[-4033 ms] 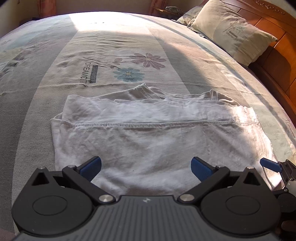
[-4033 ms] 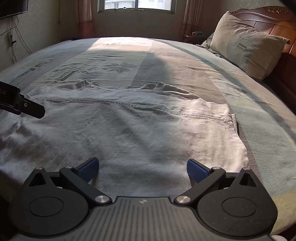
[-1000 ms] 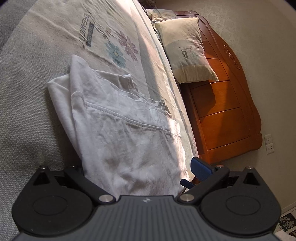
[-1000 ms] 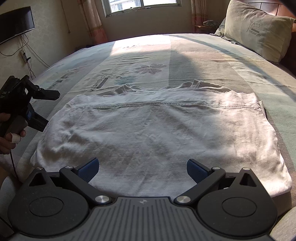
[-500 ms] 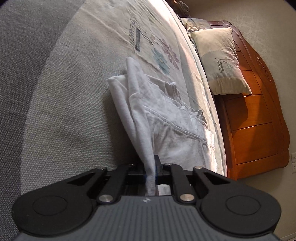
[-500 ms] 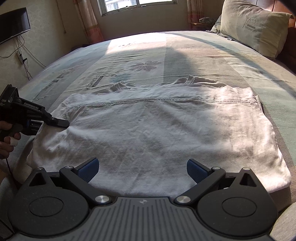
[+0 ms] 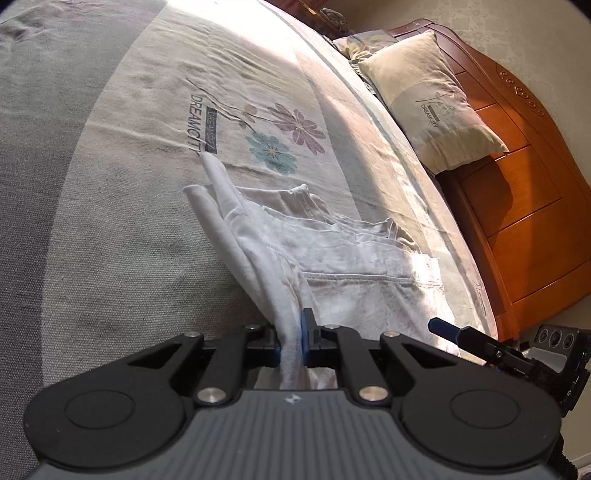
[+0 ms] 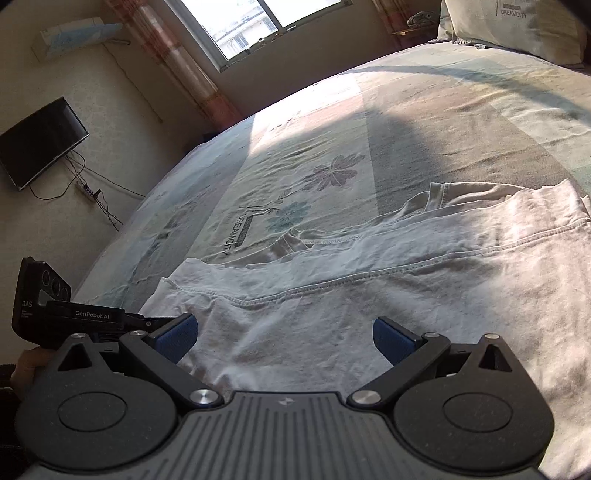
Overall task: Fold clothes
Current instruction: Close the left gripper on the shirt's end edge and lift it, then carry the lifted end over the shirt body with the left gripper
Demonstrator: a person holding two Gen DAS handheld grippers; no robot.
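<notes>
A white garment (image 7: 343,258) lies folded flat on the bed. In the left wrist view my left gripper (image 7: 291,347) is shut on its near left edge, and the pinched cloth rises in a ridge toward the fingers. One blue fingertip (image 7: 441,326) of my right gripper shows at the right, over the garment's near edge. In the right wrist view my right gripper (image 8: 284,336) stands open just above the garment (image 8: 406,295), nothing between its pads. The left gripper's body (image 8: 74,314) is beside it at the left, held by a hand (image 8: 26,365).
The bed sheet (image 7: 110,166) has a flower print and lettering beyond the garment. A pillow (image 7: 432,107) leans on the wooden headboard (image 7: 517,206) at the right. A window (image 8: 258,26) and a wall television (image 8: 37,144) lie beyond the bed.
My left gripper went from open to shut on the garment's left edge and has drawn it up. My right gripper stayed open, tilted and shifted left, close to the left gripper.
</notes>
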